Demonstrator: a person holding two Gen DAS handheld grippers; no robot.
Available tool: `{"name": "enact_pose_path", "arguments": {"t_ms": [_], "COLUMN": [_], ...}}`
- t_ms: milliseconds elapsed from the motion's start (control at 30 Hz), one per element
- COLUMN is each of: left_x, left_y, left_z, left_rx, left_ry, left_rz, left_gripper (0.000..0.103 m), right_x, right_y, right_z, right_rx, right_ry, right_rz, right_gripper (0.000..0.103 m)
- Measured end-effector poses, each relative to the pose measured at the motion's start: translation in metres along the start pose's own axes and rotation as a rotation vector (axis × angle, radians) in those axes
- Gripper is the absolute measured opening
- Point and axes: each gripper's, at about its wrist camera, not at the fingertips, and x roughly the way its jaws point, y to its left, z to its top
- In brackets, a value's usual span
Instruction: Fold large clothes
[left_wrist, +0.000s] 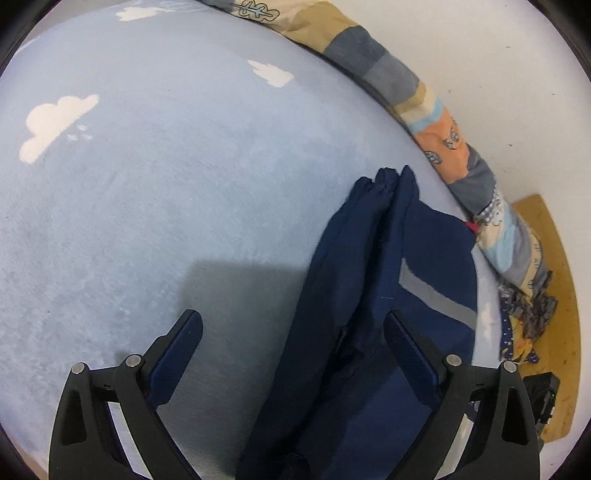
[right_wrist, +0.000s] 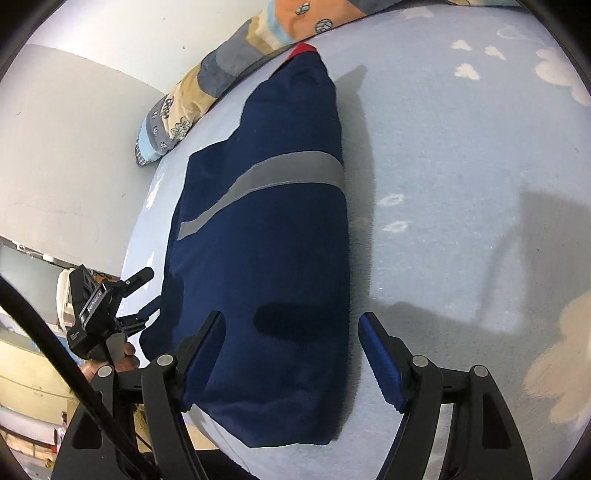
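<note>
A navy garment (right_wrist: 280, 240) with a grey reflective stripe (right_wrist: 288, 170) lies folded into a long narrow shape on a light blue bed sheet (right_wrist: 461, 166). A red tab shows at its far end. My right gripper (right_wrist: 293, 332) hovers open over the near end; its left finger overlaps the cloth and its right finger is over the sheet. In the left wrist view the garment (left_wrist: 354, 295) runs away from me, with bunched cuffs at the far tip. My left gripper (left_wrist: 293, 332) is open, nothing pinched. The left gripper (right_wrist: 146, 295) also shows at the bed's left edge, held by a hand.
A patchwork quilt (left_wrist: 388, 81) lies bunched along the white wall (right_wrist: 74, 129) behind the bed. White cloud prints (left_wrist: 55, 122) dot the sheet. A wooden board (left_wrist: 554, 277) and crumpled cloth lie past the bed's edge. Wide bare sheet spreads left of the garment in the left wrist view.
</note>
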Motion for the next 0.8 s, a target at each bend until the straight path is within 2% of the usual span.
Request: {"name": "enact_pose_path", "arguments": {"t_ms": [33, 167, 233, 333, 367, 400, 467, 533, 600, 800], "left_x": [0.002, 0.005, 0.004, 0.009, 0.017, 0.022, 0.025, 0.017, 0.01, 0.024], "left_y": [-0.004, -0.018, -0.027, -0.04, -0.035, -0.028, -0.012, -0.019, -0.02, 0.013], "left_z": [-0.001, -0.007, -0.01, -0.018, -0.019, -0.018, -0.016, -0.014, -0.01, 0.002], "left_rx": [0.022, 0.097, 0.159, 0.274, 0.277, 0.246, 0.151, 0.163, 0.14, -0.052], "left_ry": [0.004, 0.01, 0.002, -0.022, 0.0, 0.014, 0.022, 0.006, -0.003, 0.105], "left_rz": [0.006, 0.017, 0.027, 0.133, 0.18, 0.192, 0.16, 0.154, 0.069, -0.151], "left_gripper": [0.087, 0.072, 0.071, 0.071, 0.074, 0.084, 0.085, 0.083, 0.083, 0.084], "right_x": [-0.001, 0.001, 0.002, 0.0, -0.002, -0.003, -0.004, -0.004, -0.006, -0.001], "right_y": [0.001, 0.001, -0.001, 0.0, 0.001, 0.001, 0.001, 0.001, -0.002, -0.012], "right_z": [0.0, 0.001, 0.0, 0.0, 0.0, 0.0, -0.001, -0.001, 0.002, 0.007], "right_rx": [-0.006, -0.004, 0.002, -0.001, -0.005, -0.01, -0.018, -0.026, -0.017, 0.042], "right_ry": [-0.004, -0.01, -0.005, -0.008, -0.009, -0.011, -0.008, -0.004, -0.013, -0.014], "right_rz": [-0.003, -0.008, -0.006, -0.005, -0.004, -0.007, -0.013, -0.012, -0.002, 0.055], "right_gripper": [0.079, 0.079, 0.079, 0.079, 0.079, 0.079, 0.079, 0.079, 0.079, 0.079]}}
